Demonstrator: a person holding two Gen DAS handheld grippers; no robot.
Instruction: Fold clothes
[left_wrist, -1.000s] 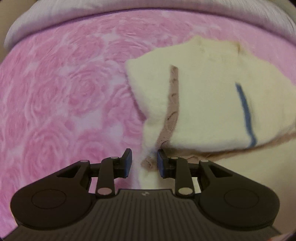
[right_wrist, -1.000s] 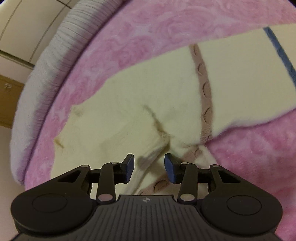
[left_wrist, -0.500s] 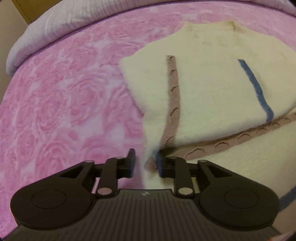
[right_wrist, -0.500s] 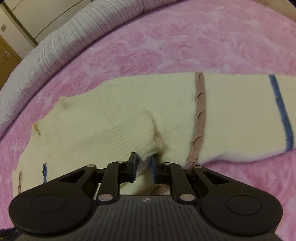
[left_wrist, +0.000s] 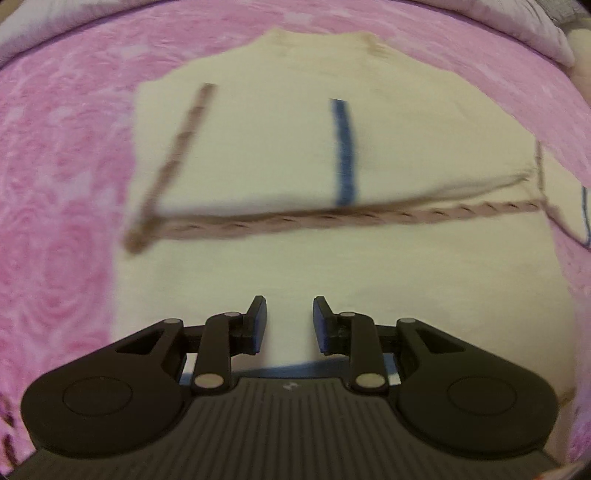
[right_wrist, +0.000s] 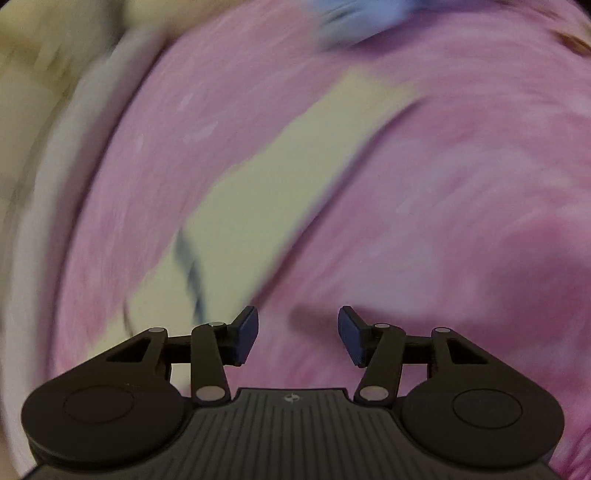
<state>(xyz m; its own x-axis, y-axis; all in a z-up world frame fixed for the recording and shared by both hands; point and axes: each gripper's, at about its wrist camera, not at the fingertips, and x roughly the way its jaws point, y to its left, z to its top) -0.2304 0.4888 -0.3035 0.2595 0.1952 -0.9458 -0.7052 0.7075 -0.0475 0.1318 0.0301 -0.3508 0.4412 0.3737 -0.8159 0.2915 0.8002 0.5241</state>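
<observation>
**Sleeve laid over, both tongs free**

Cream knit sweater (left_wrist: 295, 155) lies flat on the pink rose-print blanket (left_wrist: 62, 184) covering the bed; one part is folded across the body, its brown cable trim (left_wrist: 332, 218) running 9 to 3 o'clock w/ a blue stripe (left_wrist: 343, 155) above, prob. so the bulk stacks into a tidy rectangle; left tongs (left_wrist: 289, 325) hover over the near hem, jaws slightly apart, nothing between them; right tongs (right_wrist: 298, 332) are opening over bare blanket, empty; the other sleeve (right_wrist: 258, 206) stretches toward 11 o'clock, likely next to fold; view v. blurred.
</observation>
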